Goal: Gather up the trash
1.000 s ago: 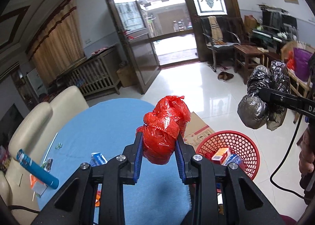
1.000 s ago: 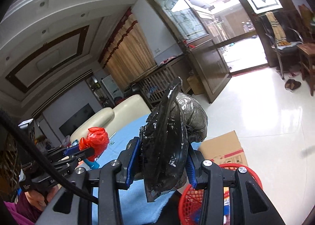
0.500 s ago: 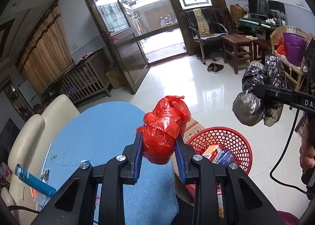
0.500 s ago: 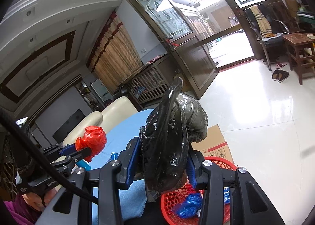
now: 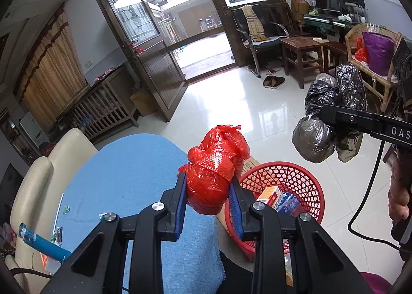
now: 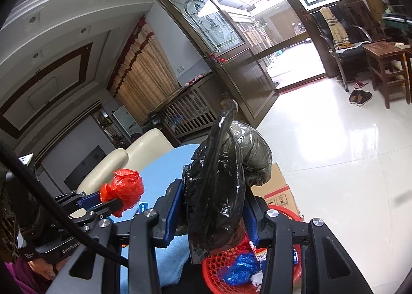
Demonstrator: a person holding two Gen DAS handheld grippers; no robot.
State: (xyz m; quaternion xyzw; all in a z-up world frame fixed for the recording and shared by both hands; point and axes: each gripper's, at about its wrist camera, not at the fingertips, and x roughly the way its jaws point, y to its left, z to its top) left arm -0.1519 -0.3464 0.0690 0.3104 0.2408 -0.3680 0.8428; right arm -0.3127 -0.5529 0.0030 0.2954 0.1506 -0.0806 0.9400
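Showing blue bag in basket: right wrist only

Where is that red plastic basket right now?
The red basket sits on the white floor beside the blue-covered table, lower right in the left wrist view, against a cardboard box.

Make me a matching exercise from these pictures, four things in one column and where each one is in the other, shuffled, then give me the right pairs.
Things:
1. red bag bundle
2. black bag bundle
3. red mesh basket
4. blue tube

Places:
A. on the floor beside the blue-covered table
B. clamped in the right hand-held gripper
C. lying at the table's near left edge
D. clamped in the left hand-held gripper

Pairs: 1-D, 2-B, 3-A, 4-C
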